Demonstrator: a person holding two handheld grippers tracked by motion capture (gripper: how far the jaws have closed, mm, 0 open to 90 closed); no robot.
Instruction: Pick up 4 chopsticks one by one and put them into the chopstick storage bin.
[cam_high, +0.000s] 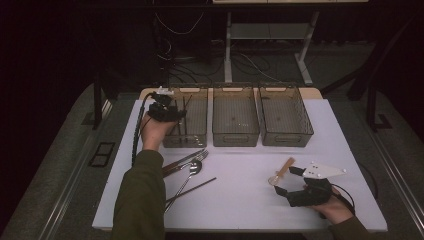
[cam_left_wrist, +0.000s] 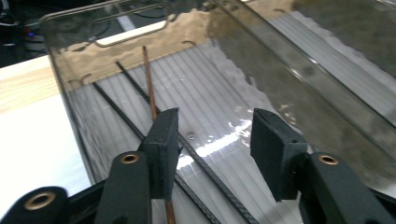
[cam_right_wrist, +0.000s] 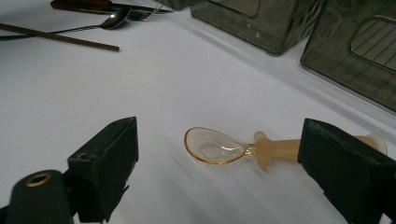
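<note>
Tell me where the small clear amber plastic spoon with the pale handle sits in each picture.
High view: the amber plastic spoon lies on the white table, lower right, before the right gripper.
Left gripper view: not in it.
Right gripper view: centre, between the open jaws.
Shared landmark: the smoky clear bins.

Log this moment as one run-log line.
left gripper: open over left bin, chopsticks inside | right gripper: open around small spoon on table
</note>
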